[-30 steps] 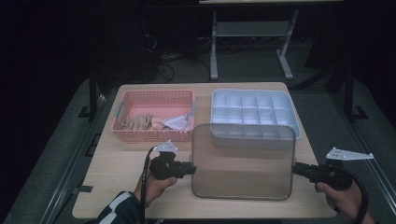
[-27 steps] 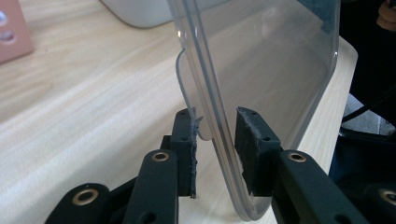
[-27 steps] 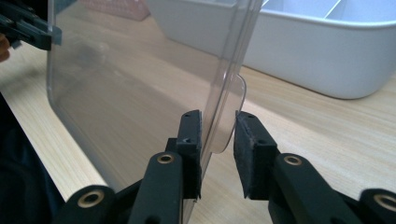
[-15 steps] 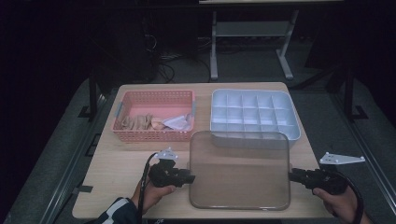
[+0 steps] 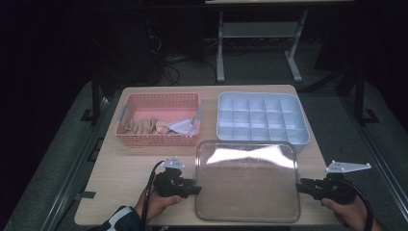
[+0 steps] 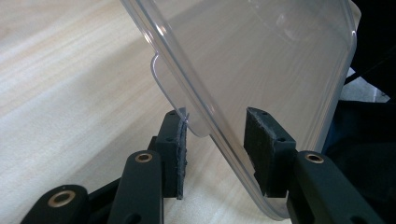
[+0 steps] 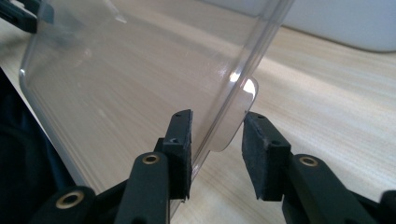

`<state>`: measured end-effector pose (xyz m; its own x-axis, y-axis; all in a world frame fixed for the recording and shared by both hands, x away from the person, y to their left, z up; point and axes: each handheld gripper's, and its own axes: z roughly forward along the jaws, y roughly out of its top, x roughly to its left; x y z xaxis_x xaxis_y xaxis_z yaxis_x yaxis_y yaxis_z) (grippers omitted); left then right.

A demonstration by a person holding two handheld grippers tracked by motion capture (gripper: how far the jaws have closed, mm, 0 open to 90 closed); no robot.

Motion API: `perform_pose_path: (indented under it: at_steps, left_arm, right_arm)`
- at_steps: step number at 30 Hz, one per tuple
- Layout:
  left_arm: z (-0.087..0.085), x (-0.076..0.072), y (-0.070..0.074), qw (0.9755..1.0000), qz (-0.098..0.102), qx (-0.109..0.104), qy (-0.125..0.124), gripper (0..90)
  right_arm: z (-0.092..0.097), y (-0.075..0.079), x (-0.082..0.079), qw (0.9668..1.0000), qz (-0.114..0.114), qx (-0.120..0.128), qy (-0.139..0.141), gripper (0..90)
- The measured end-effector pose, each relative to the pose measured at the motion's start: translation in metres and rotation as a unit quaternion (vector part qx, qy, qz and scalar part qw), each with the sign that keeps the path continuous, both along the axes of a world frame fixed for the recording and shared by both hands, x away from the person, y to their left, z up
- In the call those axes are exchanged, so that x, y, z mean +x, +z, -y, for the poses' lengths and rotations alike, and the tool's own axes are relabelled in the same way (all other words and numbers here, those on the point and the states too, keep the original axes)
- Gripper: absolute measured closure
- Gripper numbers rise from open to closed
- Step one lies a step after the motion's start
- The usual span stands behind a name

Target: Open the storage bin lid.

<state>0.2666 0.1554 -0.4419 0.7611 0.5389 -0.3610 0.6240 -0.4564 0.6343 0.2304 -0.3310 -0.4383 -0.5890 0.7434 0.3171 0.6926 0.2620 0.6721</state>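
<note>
A clear plastic lid (image 5: 248, 180) lies flat on the wooden table (image 5: 115, 185), near its front edge. My left gripper (image 5: 197, 188) is at the lid's left edge and my right gripper (image 5: 299, 185) at its right edge. In the left gripper view the lid (image 6: 261, 60) has its small tab between my open jaws (image 6: 215, 140), touching at most one pad (image 6: 180, 140). In the right gripper view the lid (image 7: 140, 70) and its tab sit loosely between my spread jaws (image 7: 217, 140). Both pairs of jaws have just been opening.
A pink basket (image 5: 159, 140) with wooden pieces and a white packet stands at the back left. A pale blue tray (image 5: 262, 137) of several compartments stands at the back right, just behind the lid. The table's front edge is close to both hands.
The lid came down from a raised, tilted hold and now rests flat on the table. Both grippers have let go of its edge tabs.
</note>
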Motion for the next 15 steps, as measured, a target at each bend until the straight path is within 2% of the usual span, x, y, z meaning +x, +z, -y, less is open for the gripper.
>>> perform_pose_path:
  at_steps: [7,15]
  left_arm:
    - [0.002,0.000,-0.005,0.9999,-0.011,0.002,-0.001,56.1]
    - [0.005,0.003,-0.013,0.9998,-0.020,0.002,0.001,53.4]
  right_arm:
    - [-0.001,-0.004,-0.001,0.9997,-0.017,-0.014,0.005,59.1]
    - [0.001,-0.012,0.004,0.9992,-0.037,-0.017,-0.001,57.3]
